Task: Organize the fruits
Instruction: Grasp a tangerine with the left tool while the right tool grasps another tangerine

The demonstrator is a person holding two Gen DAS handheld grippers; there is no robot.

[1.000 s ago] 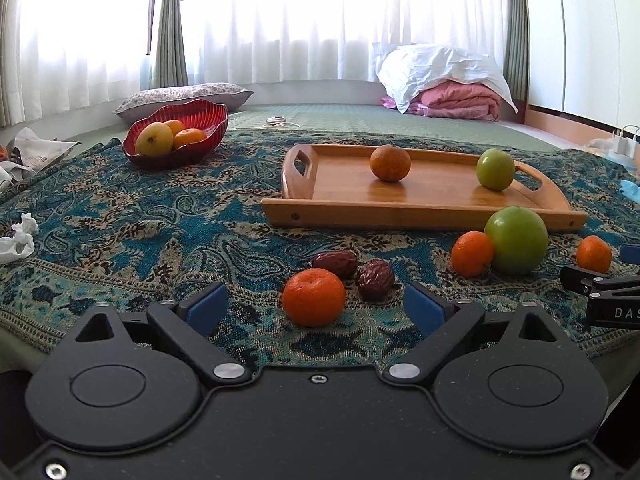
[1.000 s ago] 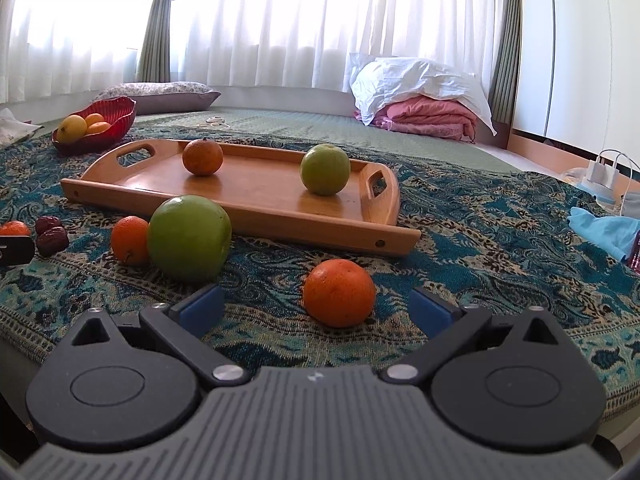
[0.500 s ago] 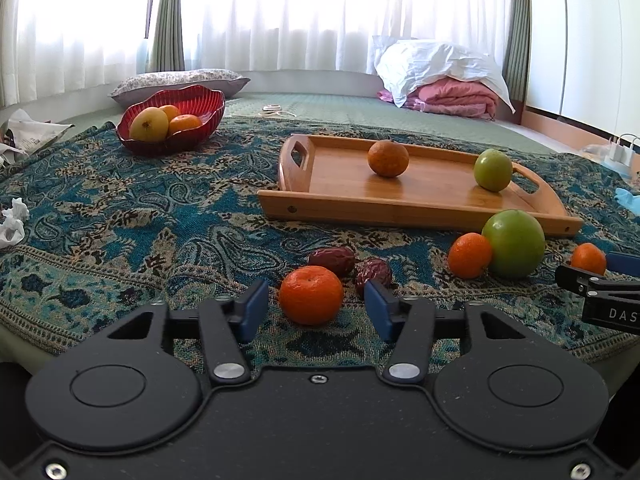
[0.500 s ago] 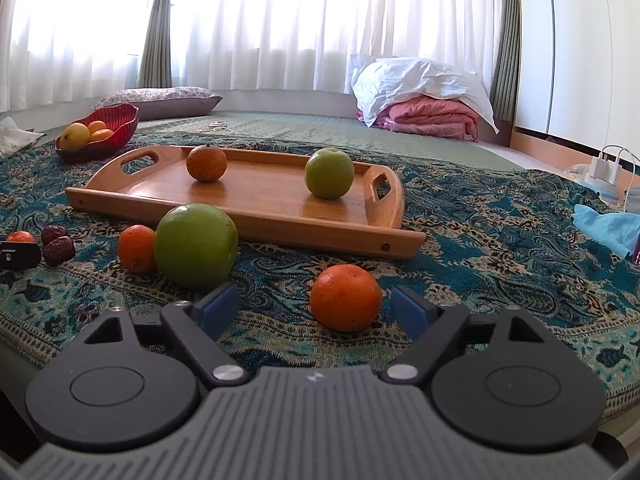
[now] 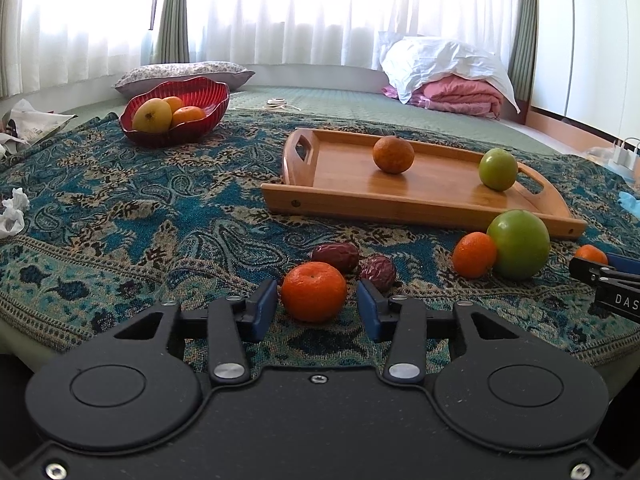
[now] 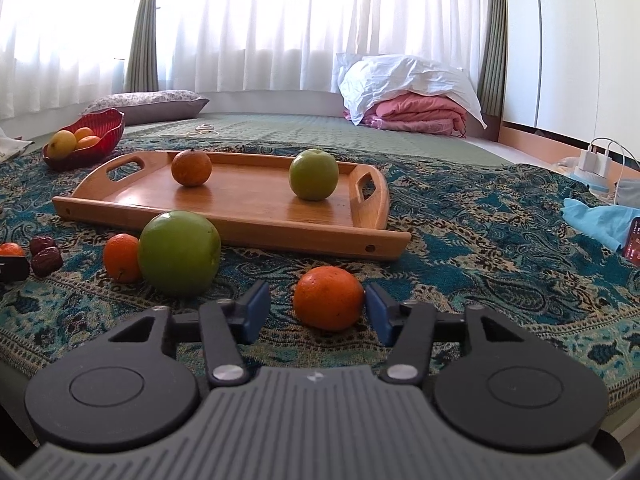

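My left gripper has its blue pads on either side of a mandarin on the patterned cloth, with small gaps, not clamped. Two red dates lie just behind it. My right gripper brackets another mandarin; its right pad is at the fruit, its left pad stands off. A wooden tray holds an orange and a small green apple. A big green apple and a small mandarin lie in front of the tray.
A red bowl with yellow and orange fruit stands at the far left. Crumpled paper lies at the left edge. A blue cloth and a phone lie at the right. Pillows and folded bedding lie behind.
Both grippers have narrowed from wide open to close around their mandarins. The left one has also edged forward to its fruit.
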